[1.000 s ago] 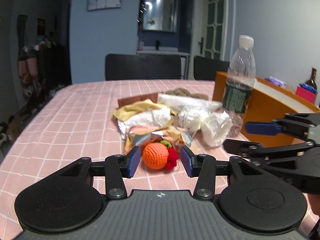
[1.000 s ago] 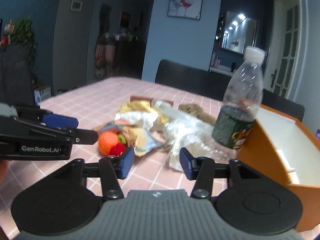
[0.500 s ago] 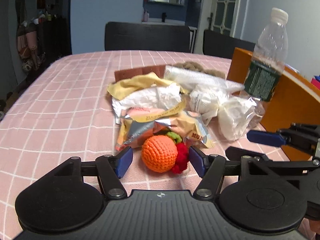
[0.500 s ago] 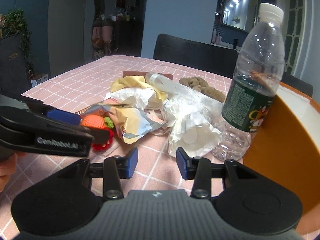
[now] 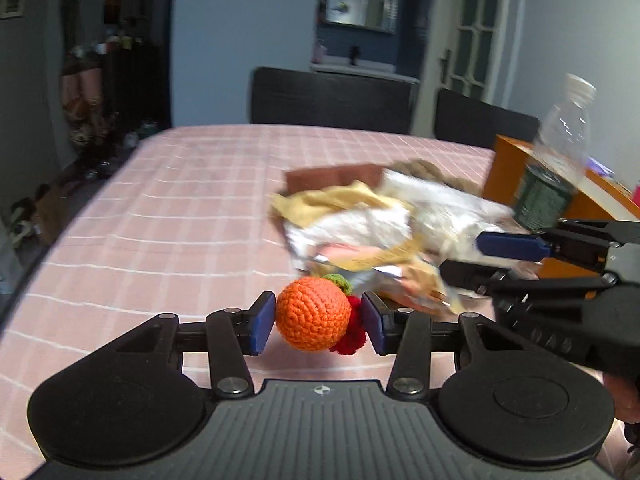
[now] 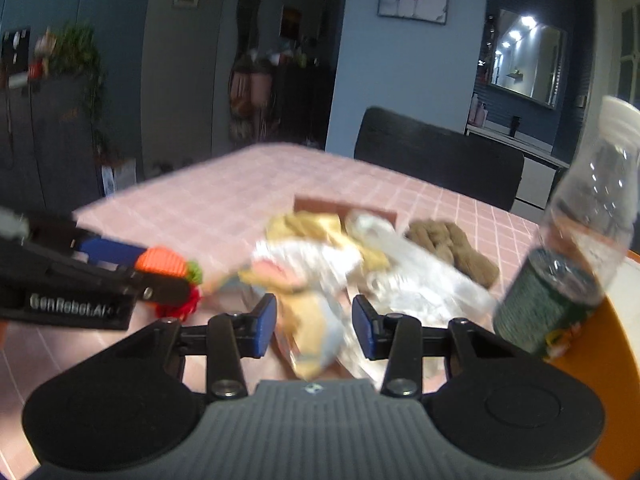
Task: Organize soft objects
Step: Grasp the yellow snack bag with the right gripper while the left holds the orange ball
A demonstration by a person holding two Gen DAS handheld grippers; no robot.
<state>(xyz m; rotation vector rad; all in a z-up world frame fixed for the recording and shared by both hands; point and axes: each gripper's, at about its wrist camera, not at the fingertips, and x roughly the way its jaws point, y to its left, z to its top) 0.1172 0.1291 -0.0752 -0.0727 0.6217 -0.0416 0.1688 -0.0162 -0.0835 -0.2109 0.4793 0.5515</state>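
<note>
An orange crochet ball (image 5: 312,312) with a green tuft and a red bit sits between the pads of my left gripper (image 5: 318,322). Its jaws are closing, and both pads touch the toy's sides. In the right wrist view the same toy (image 6: 162,266) shows clamped in the left gripper (image 6: 160,276) at the left. A heap of soft things lies on the pink checked tablecloth (image 5: 180,220): a yellow cloth (image 5: 332,200), white crumpled bags (image 5: 440,208) and foil snack packets (image 6: 312,332). My right gripper (image 6: 314,326) stands open around a blurred packet, its pads clear of it.
A clear plastic bottle (image 6: 576,256) stands next to an orange box (image 6: 616,344) at the right. A brown knitted bundle (image 6: 452,248) and a flat brown card (image 5: 332,178) lie behind the heap. Dark chairs (image 5: 328,100) line the far table edge.
My left gripper widened around the crochet ball, then closed on it and shifted left, away from the heap. My right gripper moved forward so a snack packet now lies between its pads.
</note>
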